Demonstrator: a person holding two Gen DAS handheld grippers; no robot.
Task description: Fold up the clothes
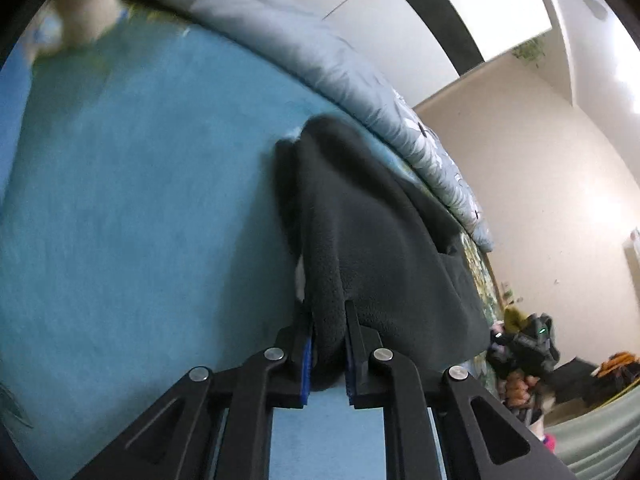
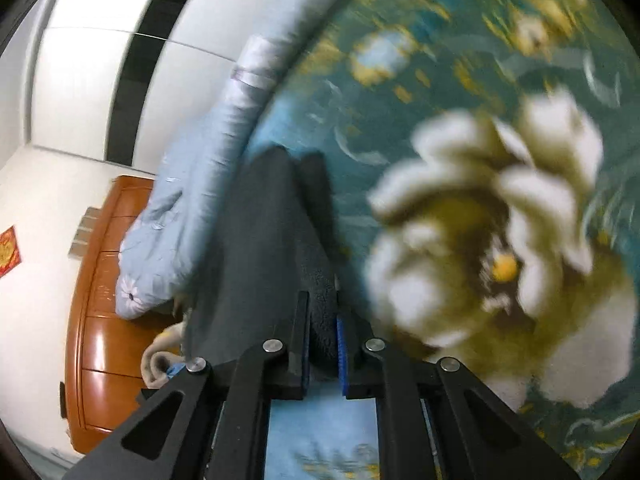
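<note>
A dark grey fleece garment (image 1: 372, 232) hangs over the blue bed cover (image 1: 140, 208). My left gripper (image 1: 329, 320) is shut on a bunched edge of it, the cloth pinched between the blue pads. In the right wrist view the same dark fleece garment (image 2: 268, 240) stretches away from my right gripper (image 2: 323, 312), which is shut on another edge of it. Both grippers hold the garment lifted above the bed. The right wrist view is blurred by motion.
A pale blue quilt (image 1: 360, 80) lies along the far side of the bed; it also shows in the right wrist view (image 2: 184, 208). The bed cover has a large white flower print (image 2: 500, 220). A wooden cabinet (image 2: 104, 320) stands beside the bed. Clutter (image 1: 528, 352) sits by the wall.
</note>
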